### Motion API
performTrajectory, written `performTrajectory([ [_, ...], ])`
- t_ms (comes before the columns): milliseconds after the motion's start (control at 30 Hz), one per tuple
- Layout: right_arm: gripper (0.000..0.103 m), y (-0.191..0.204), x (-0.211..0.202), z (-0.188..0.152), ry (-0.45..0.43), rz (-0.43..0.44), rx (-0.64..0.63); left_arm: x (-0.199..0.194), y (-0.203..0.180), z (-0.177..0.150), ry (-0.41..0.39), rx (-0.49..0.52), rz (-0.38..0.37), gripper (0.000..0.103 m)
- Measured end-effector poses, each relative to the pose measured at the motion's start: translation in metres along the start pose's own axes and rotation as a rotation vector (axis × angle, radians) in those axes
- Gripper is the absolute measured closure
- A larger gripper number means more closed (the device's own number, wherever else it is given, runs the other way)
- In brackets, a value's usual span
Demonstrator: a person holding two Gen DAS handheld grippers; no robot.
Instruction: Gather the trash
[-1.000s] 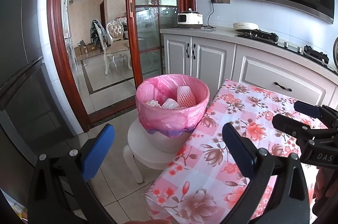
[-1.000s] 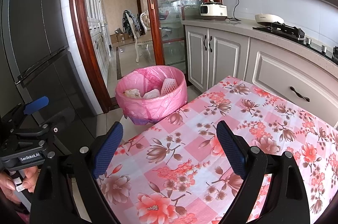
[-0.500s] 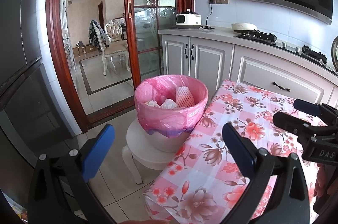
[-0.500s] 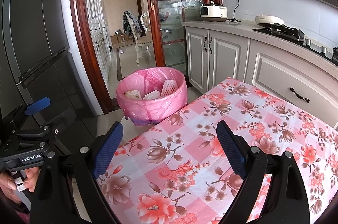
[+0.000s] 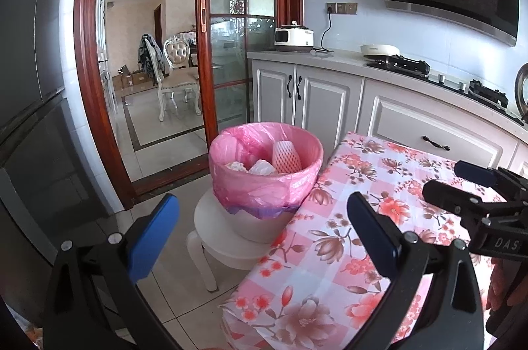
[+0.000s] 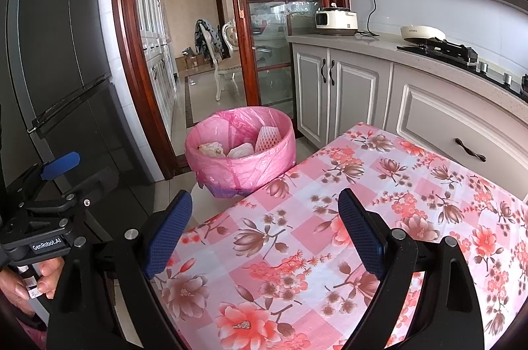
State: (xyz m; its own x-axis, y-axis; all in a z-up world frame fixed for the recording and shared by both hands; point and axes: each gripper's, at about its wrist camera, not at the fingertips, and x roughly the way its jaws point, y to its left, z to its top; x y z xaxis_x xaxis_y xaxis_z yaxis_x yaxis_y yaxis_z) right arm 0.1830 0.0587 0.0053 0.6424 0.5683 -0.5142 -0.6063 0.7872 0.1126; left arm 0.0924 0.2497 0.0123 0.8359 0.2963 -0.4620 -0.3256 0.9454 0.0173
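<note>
Both hand-held grippers — left (image 5: 262, 237), right (image 6: 264, 237) — gape empty and have barely drifted; three scraps lie in the pink-lined bin (image 5: 265, 171) off the surface's (image 6: 379, 218) corner — collecting looks finished.

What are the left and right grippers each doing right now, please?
Left gripper: open, jaws wide apart, holding nothing.
Right gripper: open, jaws wide apart, holding nothing, above the floral tablecloth.

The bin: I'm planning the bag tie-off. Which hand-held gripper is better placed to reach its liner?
Probably the left hand-held gripper: open, it faces the bin over bare floor. The right hand-held gripper, also open, hovers over the table.
</note>
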Motion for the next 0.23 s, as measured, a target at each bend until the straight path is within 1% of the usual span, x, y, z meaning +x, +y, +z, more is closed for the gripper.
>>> performTrajectory([
  [67, 0.018, -0.0002, -0.0004, 0.0003, 0.0, 0.0, 0.0, 0.0008, 0.0012, 0.0002, 0.003, -0.006, -0.011, 0.004],
  [233, 0.018, 0.0019, 0.0002, -0.0005, -0.003, 0.001, -0.003, 0.003, 0.0009, 0.0003, 0.015, -0.007, -0.007, 0.004],
])
